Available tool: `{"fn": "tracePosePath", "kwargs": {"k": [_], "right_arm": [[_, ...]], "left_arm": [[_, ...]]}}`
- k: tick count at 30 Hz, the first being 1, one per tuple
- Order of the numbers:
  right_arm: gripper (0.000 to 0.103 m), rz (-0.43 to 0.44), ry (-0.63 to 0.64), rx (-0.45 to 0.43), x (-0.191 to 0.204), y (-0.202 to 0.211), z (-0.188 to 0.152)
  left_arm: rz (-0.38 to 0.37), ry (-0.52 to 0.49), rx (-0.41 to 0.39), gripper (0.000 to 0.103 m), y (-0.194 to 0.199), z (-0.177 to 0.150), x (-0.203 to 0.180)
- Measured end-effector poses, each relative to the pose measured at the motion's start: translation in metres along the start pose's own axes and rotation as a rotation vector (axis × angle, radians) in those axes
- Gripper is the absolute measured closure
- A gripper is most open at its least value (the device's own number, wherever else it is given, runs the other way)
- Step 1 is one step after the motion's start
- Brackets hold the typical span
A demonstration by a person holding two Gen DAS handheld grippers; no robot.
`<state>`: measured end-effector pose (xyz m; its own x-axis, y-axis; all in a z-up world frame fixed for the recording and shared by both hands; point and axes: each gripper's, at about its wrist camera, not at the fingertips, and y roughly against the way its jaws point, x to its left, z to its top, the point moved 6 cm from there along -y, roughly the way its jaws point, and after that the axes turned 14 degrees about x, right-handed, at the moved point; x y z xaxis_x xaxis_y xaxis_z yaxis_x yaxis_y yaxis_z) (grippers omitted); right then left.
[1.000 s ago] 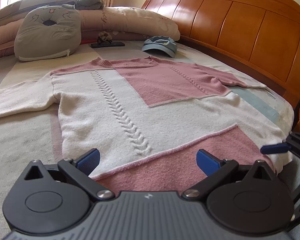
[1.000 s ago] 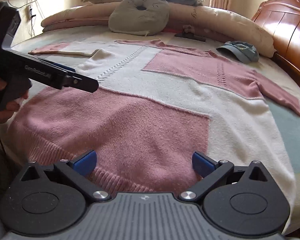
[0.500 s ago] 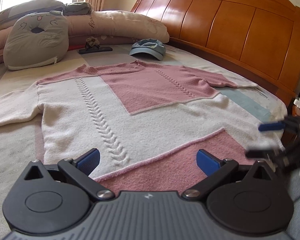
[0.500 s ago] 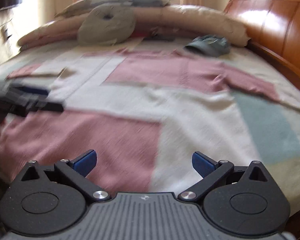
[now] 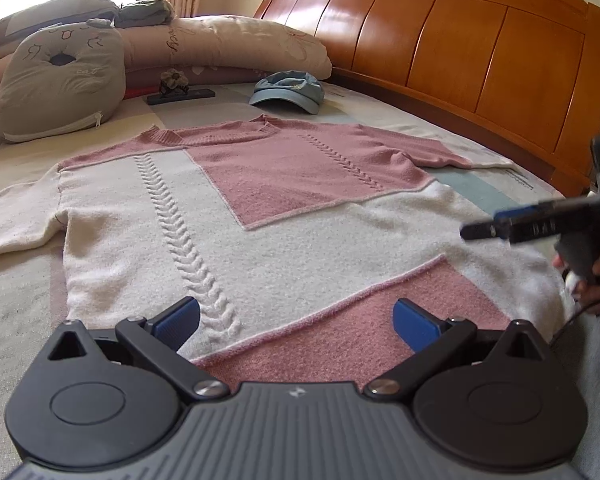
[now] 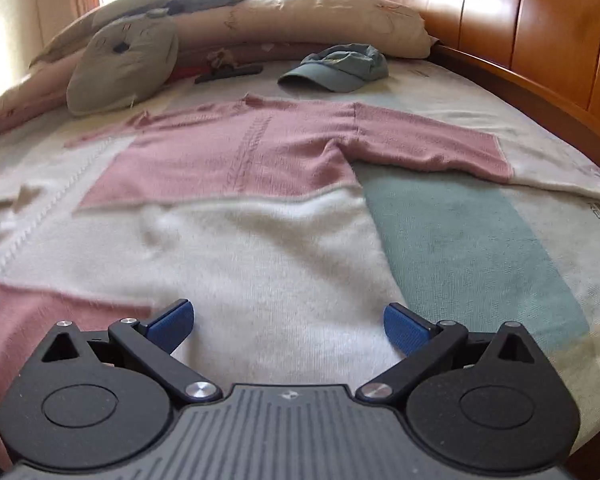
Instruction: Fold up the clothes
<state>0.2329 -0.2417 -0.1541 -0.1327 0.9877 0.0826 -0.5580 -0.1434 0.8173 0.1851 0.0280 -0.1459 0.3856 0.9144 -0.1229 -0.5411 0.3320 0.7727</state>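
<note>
Right gripper (image 6: 286,326) has swung toward the sweater (image 5: 300,232) hem's right corner; both jaws released, left gripper (image 5: 296,320) over hem

Blue cap (image 5: 287,92) near the headboard (image 5: 452,56) — cat cushion (image 5: 60,84) beside

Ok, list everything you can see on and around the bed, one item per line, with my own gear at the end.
sweater: one, pink and white, spread flat on the bed
cap: one, blue, beyond the collar
cushion: one, grey-green, far left
pillows: a beige stack behind the cushion
bar: one, dark, by the pillows
headboard: one, orange wood
bed: one, beige and teal cover
left tongs: open, over the hem
right tongs: open, over the white panel
hand: one, on the right tongs' grip
</note>
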Motion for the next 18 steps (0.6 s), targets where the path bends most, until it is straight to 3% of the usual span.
{"fn": "tracePosePath", "kwargs": {"k": [3, 9, 12, 18], "right_arm": [[0.0, 0.029, 0.054, -0.052, 0.014, -0.004, 0.031], [0.0, 0.067, 0.1, 0.026, 0.028, -0.048, 0.052], [0.0, 0.001, 0.086, 0.032, 0.008, -0.059, 0.053], [0.0, 0.057, 0.015, 0.052, 0.006, -0.017, 0.035]], "left_arm": [[-0.006, 0.008, -0.003, 0.001, -0.002, 0.001, 0.002], [-0.006, 0.022, 0.013, 0.001, -0.009, 0.0, 0.009], [0.005, 0.022, 0.018, 0.001, -0.01, 0.0, 0.009], [0.008, 0.019, 0.009, 0.001, -0.007, -0.001, 0.007]]}}
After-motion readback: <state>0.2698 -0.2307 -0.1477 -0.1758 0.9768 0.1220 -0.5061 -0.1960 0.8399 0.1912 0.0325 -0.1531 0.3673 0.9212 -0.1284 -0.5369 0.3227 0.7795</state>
